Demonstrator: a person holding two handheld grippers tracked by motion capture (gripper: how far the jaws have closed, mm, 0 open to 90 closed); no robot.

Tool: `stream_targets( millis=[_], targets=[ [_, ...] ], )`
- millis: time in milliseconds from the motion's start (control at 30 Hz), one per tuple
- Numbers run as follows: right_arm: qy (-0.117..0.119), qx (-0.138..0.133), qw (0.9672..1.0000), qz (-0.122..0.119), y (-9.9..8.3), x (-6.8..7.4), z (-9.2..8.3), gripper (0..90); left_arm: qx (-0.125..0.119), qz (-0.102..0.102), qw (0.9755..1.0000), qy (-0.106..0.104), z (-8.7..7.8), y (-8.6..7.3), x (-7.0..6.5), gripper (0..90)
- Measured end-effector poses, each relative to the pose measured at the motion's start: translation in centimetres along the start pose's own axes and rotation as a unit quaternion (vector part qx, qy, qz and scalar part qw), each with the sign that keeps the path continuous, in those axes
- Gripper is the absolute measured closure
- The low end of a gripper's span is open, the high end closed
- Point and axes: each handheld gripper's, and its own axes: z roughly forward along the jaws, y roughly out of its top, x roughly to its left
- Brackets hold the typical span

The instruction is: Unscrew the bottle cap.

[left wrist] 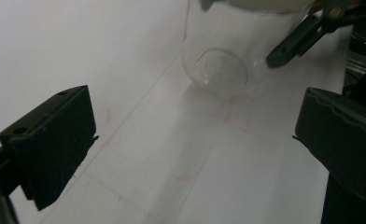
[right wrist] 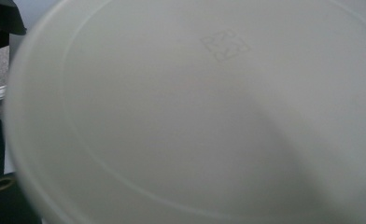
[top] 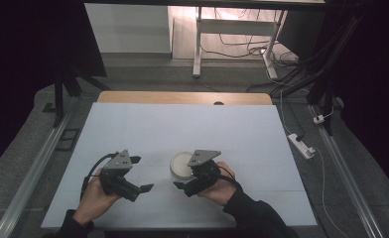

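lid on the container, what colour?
White, plain; the lid shows best in the right gripper view.

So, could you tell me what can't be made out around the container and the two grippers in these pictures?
- Right gripper: whether it grips the container. In the high view its grey plate covers the contact; in the right gripper view the white lid blocks the jaws.
- Container top: cut off by the upper edge of the left gripper view, above its clear wall.
- Lid's embossed mark: too faint to read.
- Left gripper: open, apart from the container.
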Motion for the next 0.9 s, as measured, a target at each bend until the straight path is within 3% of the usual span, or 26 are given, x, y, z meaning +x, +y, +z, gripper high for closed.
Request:
stream_targets(
  millis=[167,400,567,633,900],
  targets=[
    [0.005,0.0,1.0,-0.002,0.0,0.1,0.1,6.4,-0.009,0.035,0.9988,-0.034,0.9,1.8,0.1,0.0],
    [0.014,0.002,0.9999,-0.009,0.0,0.1,0.1,6.4,-0.008,0.072,0.9939,-0.083,2.7,4.1,0.4,0.0],
    [0.026,0.002,0.9995,-0.017,0.0,0.3,0.3,6.3,-0.002,0.099,0.9889,-0.111,3.9,5.2,0.3,0.0],
    [0.031,0.003,0.9993,-0.018,0.0,0.4,0.3,6.4,-0.004,0.104,0.9862,-0.129,4.4,5.5,0.4,0.0],
    [0.05,0.003,0.9981,-0.035,0.1,0.9,0.5,6.3,-0.011,0.125,0.9772,-0.171,5.6,6.2,0.4,0.7]
  ],
)
